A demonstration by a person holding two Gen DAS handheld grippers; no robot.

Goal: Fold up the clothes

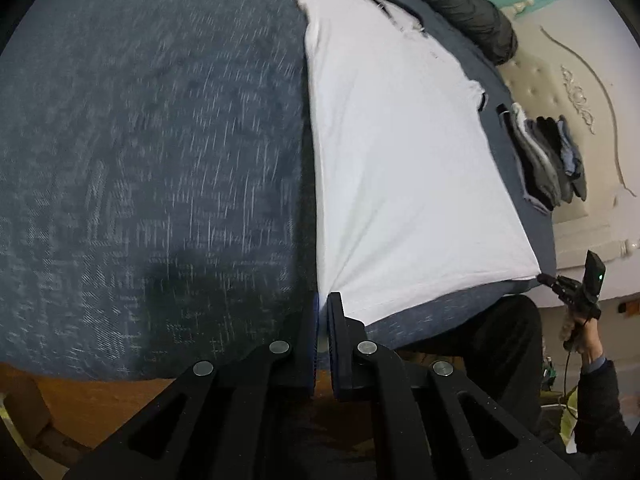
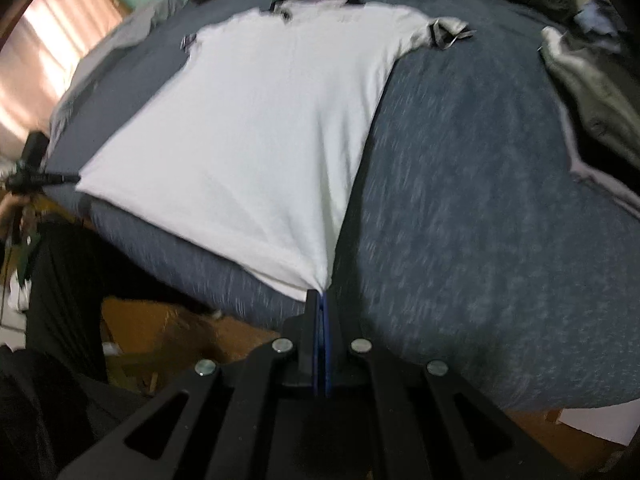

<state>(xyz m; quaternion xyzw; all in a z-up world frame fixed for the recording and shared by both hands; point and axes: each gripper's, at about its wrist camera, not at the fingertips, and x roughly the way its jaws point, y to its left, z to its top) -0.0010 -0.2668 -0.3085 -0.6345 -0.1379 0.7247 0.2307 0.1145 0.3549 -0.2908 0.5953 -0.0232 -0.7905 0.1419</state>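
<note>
A white polo shirt with dark collar and sleeve trim lies spread flat on the blue-grey bedspread. My left gripper is shut on one bottom hem corner, with the cloth fanning out from its tips. In the right wrist view the same shirt stretches away, collar at the far end. My right gripper is shut on the other hem corner. Each gripper shows small in the other's view: the right gripper at the far hem corner, the left gripper likewise.
A stack of folded clothes sits by the cream headboard. A dark quilt lies along the bed's far side. More loose garments lie at the right. A person's dark trousers stand at the bed edge over an orange-brown floor.
</note>
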